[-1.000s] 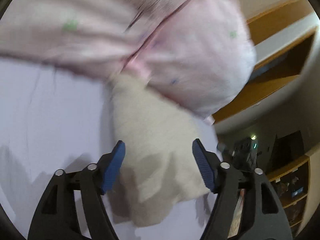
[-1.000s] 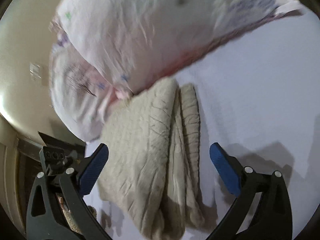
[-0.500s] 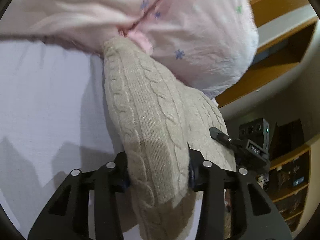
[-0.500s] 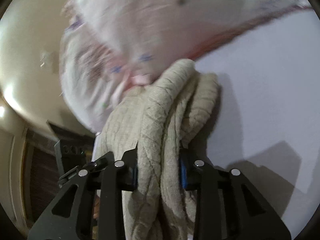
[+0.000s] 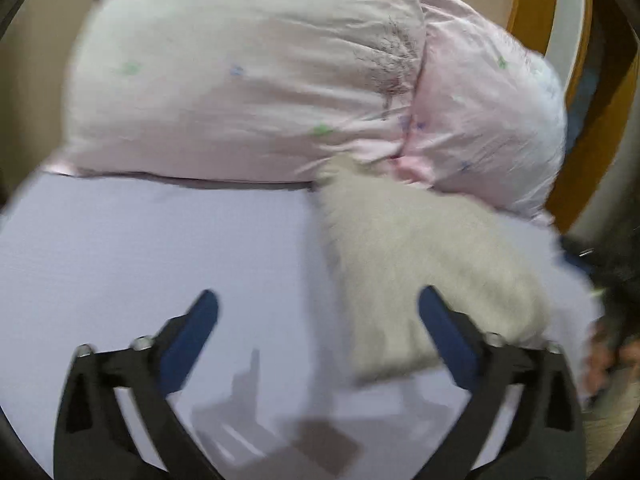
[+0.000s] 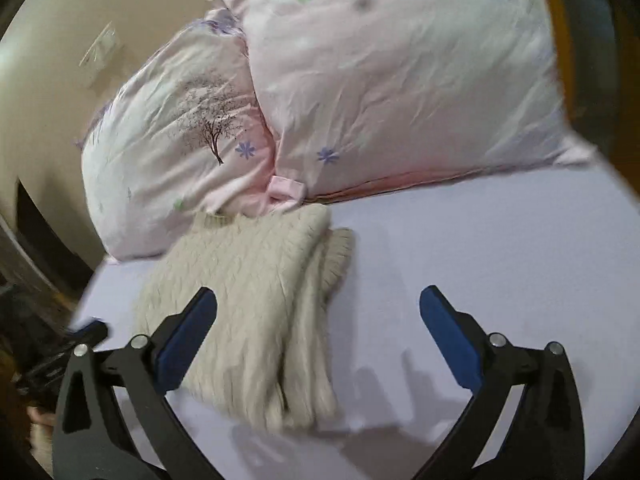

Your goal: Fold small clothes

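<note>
A folded cream cable-knit sweater lies on the lilac bed sheet, its far end against the pink pillows. In the left wrist view the sweater is blurred and lies right of centre. My left gripper is open and empty above the sheet, with its right finger over the sweater's near edge. My right gripper is open and empty, with its left finger over the sweater's left part.
Two pink flowered pillows lie side by side at the head of the bed; they also show in the left wrist view. A wooden headboard stands behind them. The bed's edge runs just left of the sweater.
Both grippers were shut on the folded sweater half a second ago. Now both have opened and drawn back, and the sweater rests on the sheet by the pillows.
</note>
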Action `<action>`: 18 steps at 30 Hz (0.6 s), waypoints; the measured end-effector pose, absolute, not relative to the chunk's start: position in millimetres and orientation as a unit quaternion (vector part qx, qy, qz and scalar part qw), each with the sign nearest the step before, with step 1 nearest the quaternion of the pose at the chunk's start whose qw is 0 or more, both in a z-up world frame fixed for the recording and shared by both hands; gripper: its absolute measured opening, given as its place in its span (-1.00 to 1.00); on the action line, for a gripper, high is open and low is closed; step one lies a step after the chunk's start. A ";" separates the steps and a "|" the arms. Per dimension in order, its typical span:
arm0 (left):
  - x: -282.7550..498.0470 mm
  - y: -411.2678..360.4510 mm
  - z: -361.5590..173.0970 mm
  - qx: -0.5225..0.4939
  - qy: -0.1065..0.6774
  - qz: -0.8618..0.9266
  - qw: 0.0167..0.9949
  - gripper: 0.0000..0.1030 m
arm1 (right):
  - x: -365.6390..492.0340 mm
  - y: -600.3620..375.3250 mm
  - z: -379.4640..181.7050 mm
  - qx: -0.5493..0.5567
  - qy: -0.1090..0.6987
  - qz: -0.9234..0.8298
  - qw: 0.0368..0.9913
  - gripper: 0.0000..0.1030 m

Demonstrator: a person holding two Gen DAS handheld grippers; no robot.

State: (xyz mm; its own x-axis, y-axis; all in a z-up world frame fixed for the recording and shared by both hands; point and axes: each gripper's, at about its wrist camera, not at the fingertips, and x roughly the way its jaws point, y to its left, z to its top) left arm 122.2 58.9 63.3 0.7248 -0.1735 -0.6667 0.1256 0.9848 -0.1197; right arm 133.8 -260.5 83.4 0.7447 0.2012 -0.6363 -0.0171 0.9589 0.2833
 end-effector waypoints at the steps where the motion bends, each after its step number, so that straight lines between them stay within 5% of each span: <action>1: 114.5 58.4 62.9 -0.023 0.365 -0.069 0.928 0.97 | 125.7 -251.0 84.0 0.106 0.365 0.043 0.924 0.97; 6: 88.1 47.6 36.0 -0.036 0.434 -0.079 0.897 0.97 | 77.0 -214.8 48.2 0.024 0.419 0.043 0.907 0.96; 18: 89.7 16.0 3.7 0.029 0.454 -0.050 0.889 0.97 | 60.1 -180.2 3.6 -0.002 0.464 0.030 0.885 0.88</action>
State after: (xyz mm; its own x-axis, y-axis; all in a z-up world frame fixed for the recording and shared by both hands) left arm 89.7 16.0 3.7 0.5823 -0.0626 -0.8106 0.1152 0.9933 0.0060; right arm 60.1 -180.2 3.6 0.5678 0.0517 -0.8216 -0.0557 0.9982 0.0243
